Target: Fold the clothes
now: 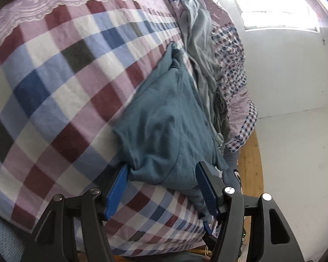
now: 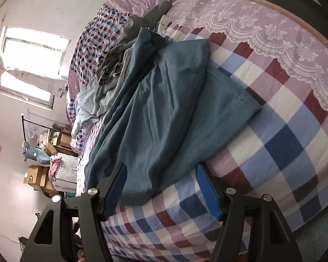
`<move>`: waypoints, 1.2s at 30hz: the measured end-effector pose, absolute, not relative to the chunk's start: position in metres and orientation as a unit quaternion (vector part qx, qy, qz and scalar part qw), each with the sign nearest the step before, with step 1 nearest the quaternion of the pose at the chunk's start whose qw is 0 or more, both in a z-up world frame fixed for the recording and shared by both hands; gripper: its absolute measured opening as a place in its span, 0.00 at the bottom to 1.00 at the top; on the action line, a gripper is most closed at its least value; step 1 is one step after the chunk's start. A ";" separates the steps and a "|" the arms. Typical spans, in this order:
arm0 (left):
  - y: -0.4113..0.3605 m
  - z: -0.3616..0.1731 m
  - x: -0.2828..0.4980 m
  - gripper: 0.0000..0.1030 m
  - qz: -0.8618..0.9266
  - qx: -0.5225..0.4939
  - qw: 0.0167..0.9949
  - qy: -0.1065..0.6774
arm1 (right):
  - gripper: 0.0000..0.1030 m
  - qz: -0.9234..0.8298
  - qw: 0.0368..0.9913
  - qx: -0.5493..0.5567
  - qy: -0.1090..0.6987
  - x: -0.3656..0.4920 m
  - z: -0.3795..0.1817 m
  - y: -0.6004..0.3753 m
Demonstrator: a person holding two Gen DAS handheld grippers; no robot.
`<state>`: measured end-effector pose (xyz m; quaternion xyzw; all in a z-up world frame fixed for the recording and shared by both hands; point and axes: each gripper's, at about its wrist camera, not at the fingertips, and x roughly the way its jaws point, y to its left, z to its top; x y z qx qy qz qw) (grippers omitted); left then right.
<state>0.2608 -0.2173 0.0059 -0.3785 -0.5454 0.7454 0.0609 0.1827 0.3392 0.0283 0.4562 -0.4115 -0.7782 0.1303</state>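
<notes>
Both tools are seen spread wide, and nothing is clamped in either. Between the blue ribbed fingers of the left tool (image 1: 161, 174) the near edge of a teal garment (image 1: 166, 118) is framed, the cloth touching or just overlapping the finger tips without being pinched. The right tool (image 2: 160, 174) is likewise set open around the near hem of the same teal garment (image 2: 164, 113), fabric lying between the fingers but not gripped.

The garment is spread on a bed, over a checked blanket (image 1: 54, 87) of maroon, blue, white and lilac squares. Its long axis runs away from both tools toward the crumpled grey clothes (image 1: 199, 50) heaped at its far end. In the right wrist view a squared, stitched corner is seen projecting to the right, and the body is partly doubled over on itself. Neither hand can be judged nearer; each is at the near edge, at opposite corners by the look of it.

The teal cloth appears soft, matte and knitted, with loose wrinkles and a visible hem seam. The blanket looks napped and thick, and a lilac lace-edged cover (image 2: 273, 28) lies beyond it. A window (image 1: 277, 11) lights the room.
</notes>
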 end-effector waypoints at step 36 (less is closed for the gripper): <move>-0.218 0.001 0.230 0.73 0.725 -0.366 0.055 -0.582 | 0.67 -0.775 0.171 0.448 -0.412 0.153 0.025 0.312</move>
